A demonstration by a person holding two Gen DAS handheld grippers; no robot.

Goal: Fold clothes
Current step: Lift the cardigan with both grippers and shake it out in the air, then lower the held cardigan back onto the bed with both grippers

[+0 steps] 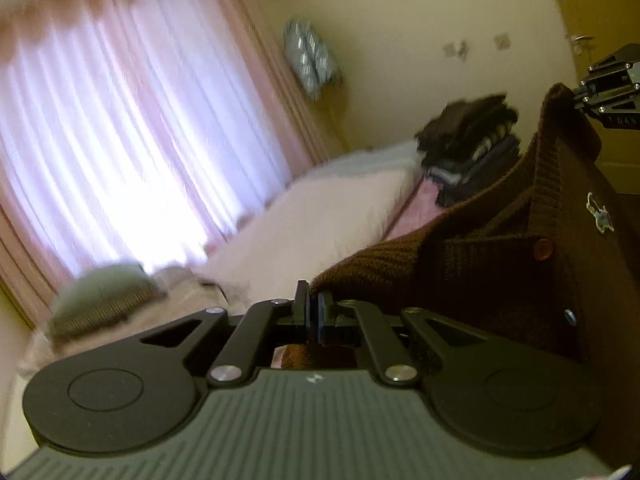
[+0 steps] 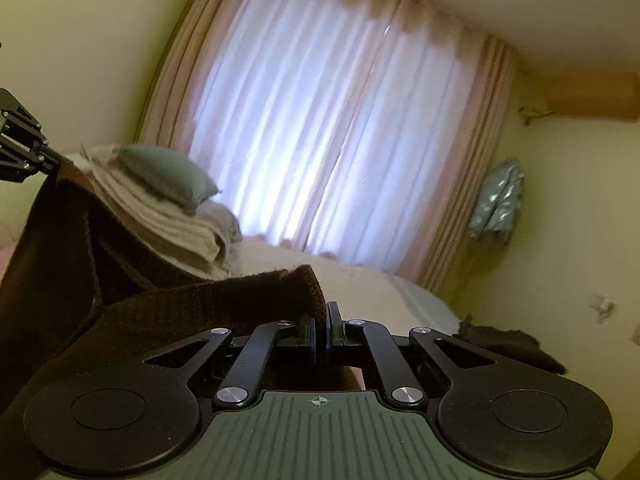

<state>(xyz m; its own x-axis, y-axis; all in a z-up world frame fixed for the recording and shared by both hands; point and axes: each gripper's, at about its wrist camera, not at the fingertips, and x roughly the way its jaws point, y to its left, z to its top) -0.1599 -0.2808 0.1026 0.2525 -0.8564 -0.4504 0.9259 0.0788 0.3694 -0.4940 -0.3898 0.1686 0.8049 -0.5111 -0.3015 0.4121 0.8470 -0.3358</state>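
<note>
Brown ribbed knit, the cardigan (image 1: pixel 500 264) hangs in the air above the bed (image 2: pixel 360 280), stretched between the two tools. The left gripper (image 1: pixel 314 312) has its fingers pinched tight on one top edge, and the right gripper (image 2: pixel 322 322) is clamped likewise on the other. Its long axis drops below both, with neither hand nearer.

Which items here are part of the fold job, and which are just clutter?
In play:
- brown knit cardigan, lifted between both claws
- left claw, shut on it
- right claw, shut on it
- stack of folded clothes on the bed

Background:
- green cushion
- beige blankets
- curtains
</note>
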